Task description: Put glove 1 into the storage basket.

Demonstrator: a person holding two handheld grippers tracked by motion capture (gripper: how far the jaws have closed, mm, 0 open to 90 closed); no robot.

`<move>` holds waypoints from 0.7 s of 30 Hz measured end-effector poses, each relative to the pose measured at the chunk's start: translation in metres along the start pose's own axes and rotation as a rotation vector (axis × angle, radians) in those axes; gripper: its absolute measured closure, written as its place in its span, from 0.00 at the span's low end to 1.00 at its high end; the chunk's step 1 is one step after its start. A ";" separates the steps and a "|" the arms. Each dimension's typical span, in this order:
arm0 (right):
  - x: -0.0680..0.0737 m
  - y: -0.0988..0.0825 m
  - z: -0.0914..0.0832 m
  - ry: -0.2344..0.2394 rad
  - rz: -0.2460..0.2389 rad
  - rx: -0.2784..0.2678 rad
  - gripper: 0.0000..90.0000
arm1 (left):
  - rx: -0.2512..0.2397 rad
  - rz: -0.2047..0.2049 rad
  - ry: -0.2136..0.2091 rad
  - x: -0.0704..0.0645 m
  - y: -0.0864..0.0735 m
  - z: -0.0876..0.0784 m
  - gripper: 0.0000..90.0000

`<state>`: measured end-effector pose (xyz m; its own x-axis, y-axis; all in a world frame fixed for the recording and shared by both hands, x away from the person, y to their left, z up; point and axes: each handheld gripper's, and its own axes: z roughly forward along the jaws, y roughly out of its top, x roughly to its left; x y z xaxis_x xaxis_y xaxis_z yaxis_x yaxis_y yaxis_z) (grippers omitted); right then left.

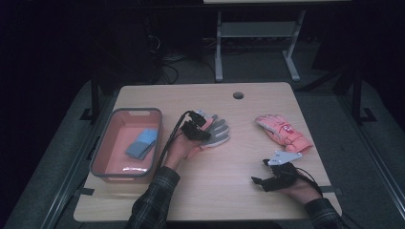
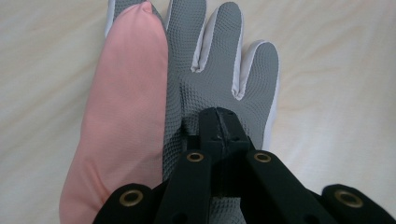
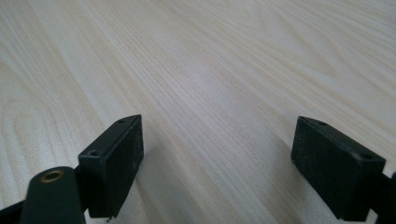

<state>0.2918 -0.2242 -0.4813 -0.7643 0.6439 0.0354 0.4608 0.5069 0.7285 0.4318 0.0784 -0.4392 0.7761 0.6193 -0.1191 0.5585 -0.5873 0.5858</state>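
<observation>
While my left gripper (image 2: 218,122) has its jaws pressed together, pinching the grey textured palm of the grey-and-pink fabric glove (image 2: 205,88) lying mid-table, my right gripper (image 3: 217,163) rests spread wide over bare light wood table (image 3: 224,60), with a second pink glove (image 1: 282,133) near it and an orange plastic bin (image 1: 126,143) at left

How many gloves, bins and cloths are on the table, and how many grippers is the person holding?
Gloves: 2, a grey and pink glove and a pink glove
Bins: 1, a pink bin
Blue cloths: 1, a blue cloth in the bin
Grippers: 2, left gripper and right gripper
Total: 6
</observation>
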 end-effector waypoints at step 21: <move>0.000 0.000 0.000 -0.001 0.000 0.001 0.18 | -0.064 0.057 -0.081 -0.047 -0.002 -0.032 1.00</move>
<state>0.2918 -0.2241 -0.4813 -0.7640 0.6443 0.0349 0.4611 0.5073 0.7281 0.3849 0.0672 -0.4091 0.8286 0.5401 -0.1472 0.4951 -0.5843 0.6431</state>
